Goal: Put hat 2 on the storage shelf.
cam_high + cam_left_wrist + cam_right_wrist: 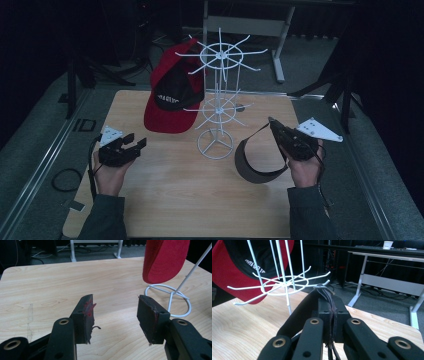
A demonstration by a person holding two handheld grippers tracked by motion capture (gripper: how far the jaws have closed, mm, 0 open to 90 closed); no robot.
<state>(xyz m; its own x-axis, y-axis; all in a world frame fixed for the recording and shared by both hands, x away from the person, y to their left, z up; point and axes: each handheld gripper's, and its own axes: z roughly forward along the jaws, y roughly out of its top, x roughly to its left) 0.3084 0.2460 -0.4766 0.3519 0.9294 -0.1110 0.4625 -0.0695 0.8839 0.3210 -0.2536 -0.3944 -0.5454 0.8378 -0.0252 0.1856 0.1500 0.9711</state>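
Observation:
A white wire rack (218, 100) stands mid-table with a red cap (172, 95) hung on its left hooks. My left gripper (136, 141) hovers low at the table's left, open and empty; in the left gripper view its jaws (115, 312) stand apart over bare wood, with the red cap's brim (165, 260) and the rack's ring base (172, 302) ahead to the right. My right gripper (272, 122) is shut on the strap of a black visor (255, 160), which hangs curved to the right of the rack's base. The strap (332, 312) runs pinched between the right gripper (329, 305) jaws, close to a lower hook of the rack (284, 282).
The wooden table (175, 195) has metal rails along both sides. A desk with white legs (280, 45) stands behind it, and a white cup (388, 244) sits on that desk. A black cable loop (65, 179) lies on the floor at the left.

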